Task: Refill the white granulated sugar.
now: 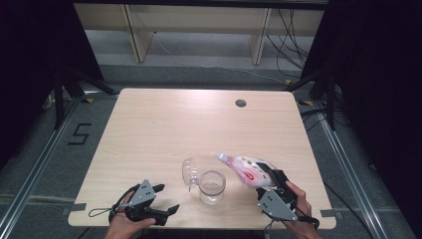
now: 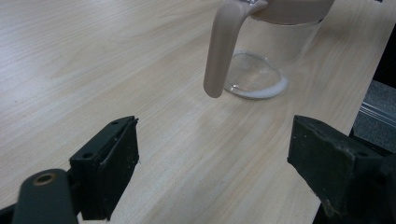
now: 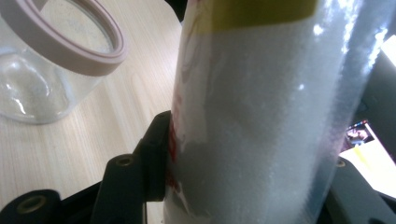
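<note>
A clear glass jar (image 1: pixel 212 186) stands open near the table's front edge, its hinged lid (image 1: pixel 190 172) tipped back to the left. My right gripper (image 1: pixel 268 180) is shut on a clear bag of white granules (image 1: pixel 246 168) with a red and pink label. The bag is tilted, its narrow end pointing left above the jar. In the right gripper view the bag (image 3: pixel 261 116) sits between the jaws, with the jar's pink rim (image 3: pixel 100 51) at the left. My left gripper (image 1: pixel 164 199) stands open left of the jar, holding nothing; its view shows the jar (image 2: pixel 275 51) ahead with a hanging pink clasp (image 2: pixel 220 51).
The light wooden table (image 1: pixel 174 124) has a round cable hole (image 1: pixel 241 103) at its back right. Black stands and cables border the table, and a shelf unit (image 1: pixel 199 25) stands behind it. The table's front edge lies just under both hands.
</note>
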Motion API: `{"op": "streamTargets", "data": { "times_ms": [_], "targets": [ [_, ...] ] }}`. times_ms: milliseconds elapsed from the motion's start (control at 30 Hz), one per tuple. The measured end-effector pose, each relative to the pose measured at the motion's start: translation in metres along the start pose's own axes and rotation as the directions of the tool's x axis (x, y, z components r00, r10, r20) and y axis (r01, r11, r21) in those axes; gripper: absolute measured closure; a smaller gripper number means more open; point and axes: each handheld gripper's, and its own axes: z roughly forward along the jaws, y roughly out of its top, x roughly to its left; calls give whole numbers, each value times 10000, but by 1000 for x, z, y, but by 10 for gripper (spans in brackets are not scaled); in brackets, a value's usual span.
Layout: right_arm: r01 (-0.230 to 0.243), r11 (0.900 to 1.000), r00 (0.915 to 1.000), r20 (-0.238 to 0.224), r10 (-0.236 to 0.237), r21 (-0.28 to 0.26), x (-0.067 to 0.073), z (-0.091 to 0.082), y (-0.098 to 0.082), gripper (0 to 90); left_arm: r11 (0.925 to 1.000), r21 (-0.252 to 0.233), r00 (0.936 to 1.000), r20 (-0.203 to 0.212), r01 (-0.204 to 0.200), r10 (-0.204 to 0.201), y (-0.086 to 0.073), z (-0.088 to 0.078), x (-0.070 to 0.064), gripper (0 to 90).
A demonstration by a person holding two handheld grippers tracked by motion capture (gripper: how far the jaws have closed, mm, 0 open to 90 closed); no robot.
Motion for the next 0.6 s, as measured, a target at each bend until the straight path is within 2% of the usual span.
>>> {"op": "streamTargets", "data": {
  "times_ms": [67,133,200,300,333,367,400,433,567,600],
  "targets": [
    [138,9998,9999,73,-139,137,1,-2,0,498,9999,26,9999,2,-106,106,0,0,0,158],
    [769,9969,9969,138,-771,169,0,-3,1,498,10000,20,10000,20,-67,67,0,0,0,158],
    [345,9989,9994,31,-346,330,2,-7,1,498,9999,86,9999,-20,-107,107,0,0,0,158],
    [750,9962,9972,1,-750,434,3,-9,0,498,10000,57,10000,11,-75,75,0,1,0,158],
    [1065,9937,9943,56,-1067,353,2,-7,0,499,9999,58,10000,12,-87,87,0,1,0,158],
    [998,9942,9950,-13,-999,388,3,-8,0,499,9999,56,10000,16,-88,88,0,1,0,158],
    [1240,9917,9923,-36,-1239,332,2,-7,1,499,10000,51,10000,16,-72,71,0,1,0,158],
    [1213,9921,9926,7,-1214,324,3,-7,1,499,9999,60,10000,11,-85,85,0,1,0,158],
    [1611,9864,9869,29,-1613,335,3,-8,3,499,9999,66,10000,13,-90,90,0,1,0,158],
    [2018,9788,9794,4,-2020,343,1,-8,4,500,10000,61,10000,20,-76,76,0,1,0,158]
  ]
}}
